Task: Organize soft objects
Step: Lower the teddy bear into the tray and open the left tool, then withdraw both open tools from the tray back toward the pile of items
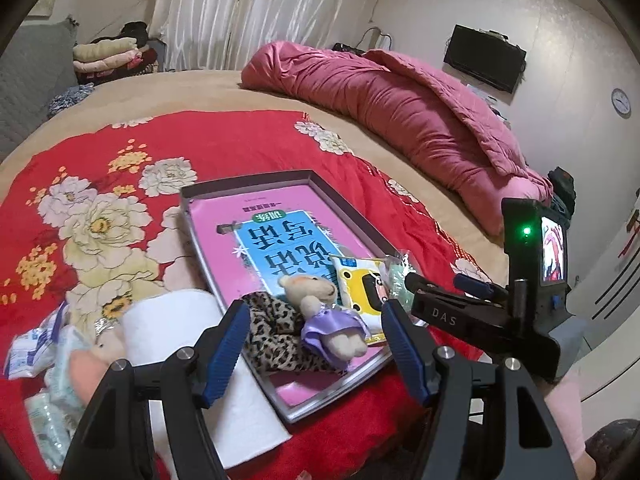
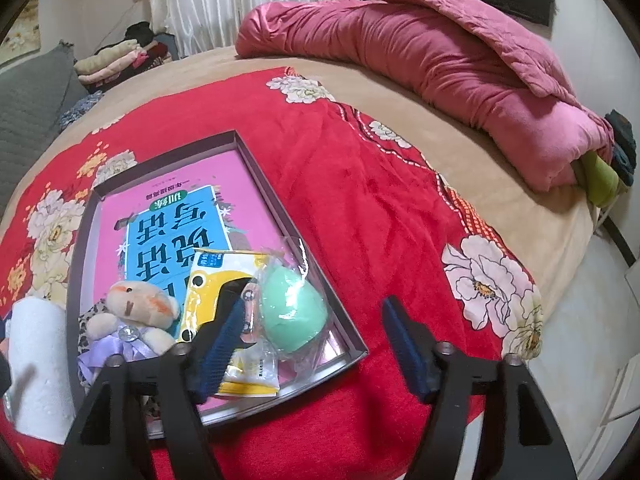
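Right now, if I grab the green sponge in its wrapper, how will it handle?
The green sponge looks egg-shaped, so it would probably roll if nudged. Its clear wrapper is loose and crinkled, likely slippery between pads. It looks soft and light, so it should squash under a grip.

A bed [image 2: 460, 160] carries a red floral blanket [image 2: 360, 208] and a rolled pink quilt [image 2: 420, 48]. On the blanket lie a shallow box [image 2: 82, 240], a paper roll [image 1: 168, 320] and tissue packs [image 1: 28, 348].

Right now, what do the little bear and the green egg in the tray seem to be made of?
The bear looks like plush fabric, matte and fuzzy, with a shiny satin-like purple dress. The green egg looks like smooth matte foam or sponge, sealed in glossy clear plastic wrap; which exactly, I cannot tell.
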Demonstrator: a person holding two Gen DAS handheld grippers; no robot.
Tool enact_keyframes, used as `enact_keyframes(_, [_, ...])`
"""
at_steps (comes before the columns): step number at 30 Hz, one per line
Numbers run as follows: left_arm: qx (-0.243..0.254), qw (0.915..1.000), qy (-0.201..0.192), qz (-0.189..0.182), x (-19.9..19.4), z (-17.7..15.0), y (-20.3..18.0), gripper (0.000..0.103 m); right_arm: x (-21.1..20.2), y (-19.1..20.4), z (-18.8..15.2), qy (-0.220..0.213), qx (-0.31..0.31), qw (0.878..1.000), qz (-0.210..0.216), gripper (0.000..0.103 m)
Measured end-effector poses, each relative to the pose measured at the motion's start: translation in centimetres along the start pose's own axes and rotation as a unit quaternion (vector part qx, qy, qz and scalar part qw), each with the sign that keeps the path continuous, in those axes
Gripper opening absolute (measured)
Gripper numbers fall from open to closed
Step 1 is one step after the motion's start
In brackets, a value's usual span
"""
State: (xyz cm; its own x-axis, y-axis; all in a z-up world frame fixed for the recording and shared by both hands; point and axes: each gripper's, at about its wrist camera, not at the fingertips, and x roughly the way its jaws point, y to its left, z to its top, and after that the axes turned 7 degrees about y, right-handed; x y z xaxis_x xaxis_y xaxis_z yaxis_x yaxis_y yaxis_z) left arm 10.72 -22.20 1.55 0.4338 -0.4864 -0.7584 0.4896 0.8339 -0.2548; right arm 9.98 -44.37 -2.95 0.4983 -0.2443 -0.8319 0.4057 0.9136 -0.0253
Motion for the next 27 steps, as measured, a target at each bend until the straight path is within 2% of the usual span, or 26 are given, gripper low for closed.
enact_keyframes(8, [0.002, 1.0, -0.002, 0.009, -1.8, -0.9, 0.4, 0.068, -1.6, 0.0, -0.2, -0.036, 0.005, 0.999, -0.003, 0.076])
enact_keyframes(15, [0.012, 0.9996, -0.012, 0.024, -3.5, -1.9, 0.5, 0.068, -4.3, -0.6, -0.8, -0.099, 0.024, 0.995, 0.001, 0.076])
enact_keyframes(21, [0.009, 0.9993, -0.006, 0.036, -4.7, -2.8, 1.3, 0.068, -6.9, -0.6, -1.9, -0.146, 0.032, 0.989, -0.005, 0.077])
enact_keyframes(27, [0.0, 0.999, -0.003, 0.044, -5.8, -3.8, 2.5, 0.068, -8.8, -0.2, -3.2, -0.166, 0.032, 0.986, 0.006, 0.077])
